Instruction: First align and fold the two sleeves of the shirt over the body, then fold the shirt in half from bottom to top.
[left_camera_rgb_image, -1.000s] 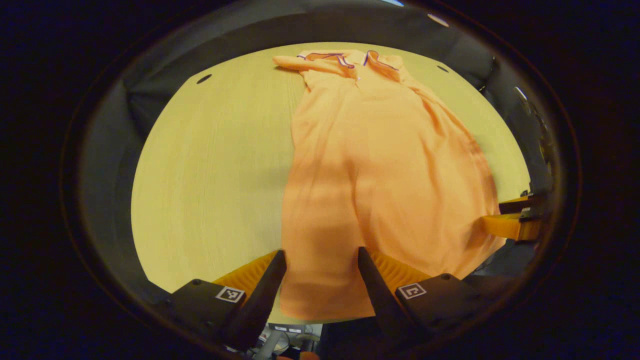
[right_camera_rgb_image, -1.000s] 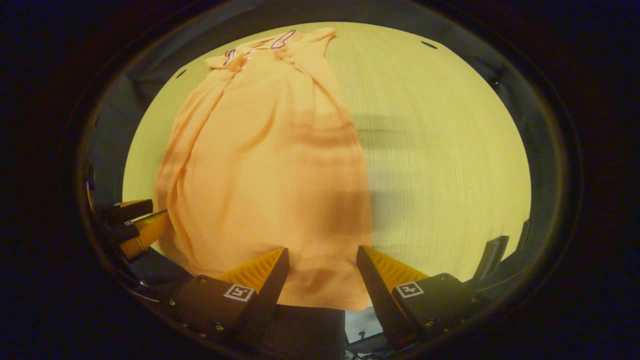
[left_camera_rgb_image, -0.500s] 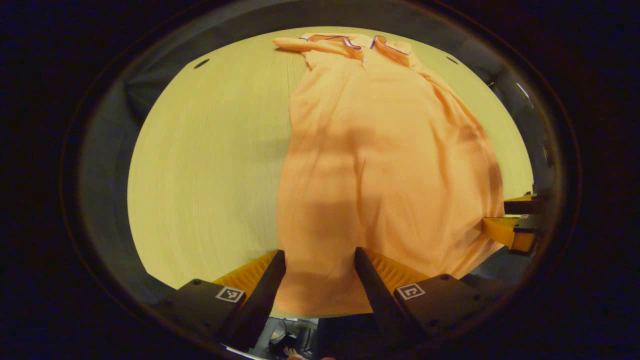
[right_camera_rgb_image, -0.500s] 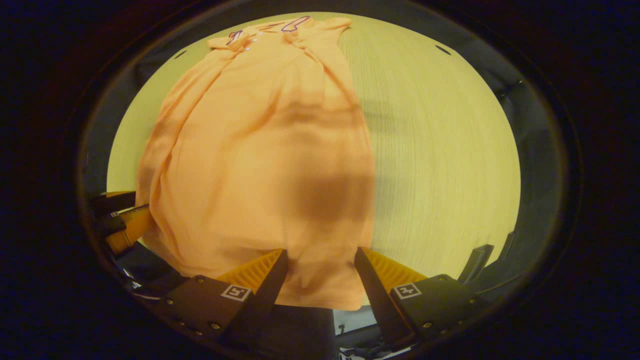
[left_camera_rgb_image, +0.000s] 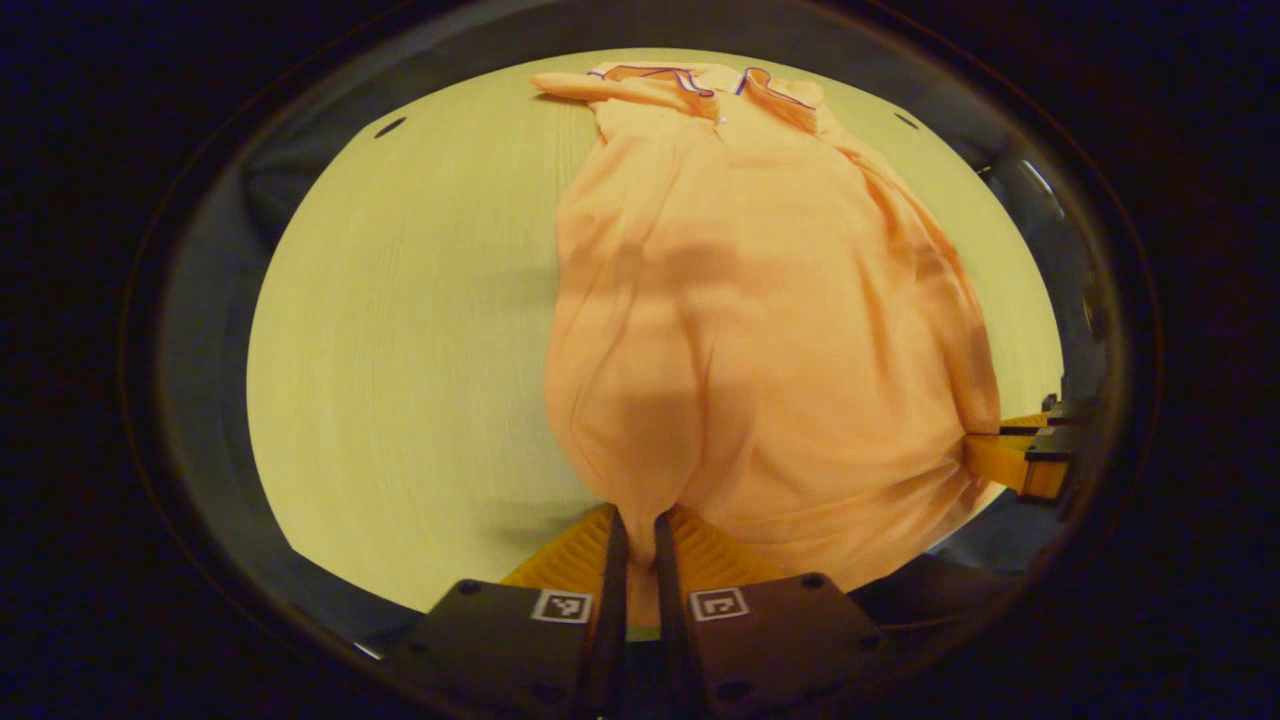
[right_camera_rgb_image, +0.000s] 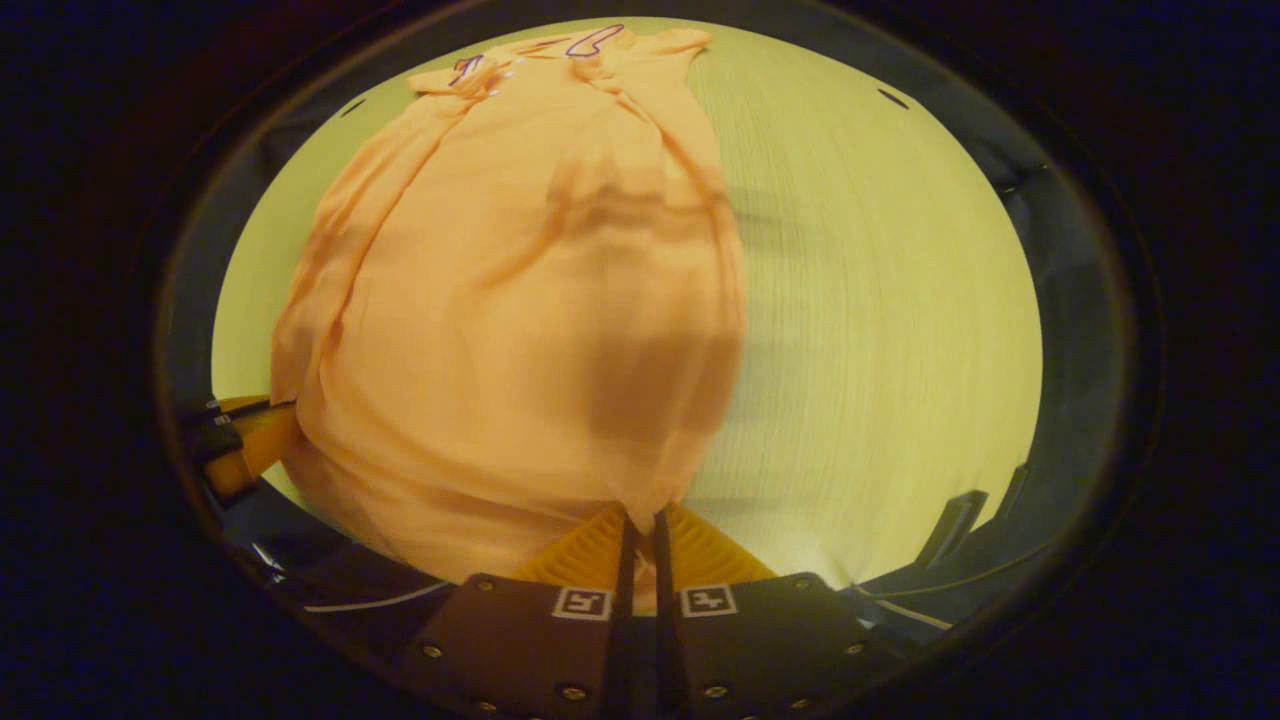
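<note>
The orange shirt (left_camera_rgb_image: 760, 300) lies lengthwise on the pale bench (left_camera_rgb_image: 400, 330), collar at the far end; the left claw (left_camera_rgb_image: 637, 530) pinches its near hem at one corner — the right claw (right_camera_rgb_image: 640, 525) likewise grips the other corner; both hem corners bunched.

Orange shirt (left_camera_rgb_image: 760, 300), purple-trimmed collar at far end, sleeves folded in, lying lengthwise on table; near hem bunched & pinched up.
</note>
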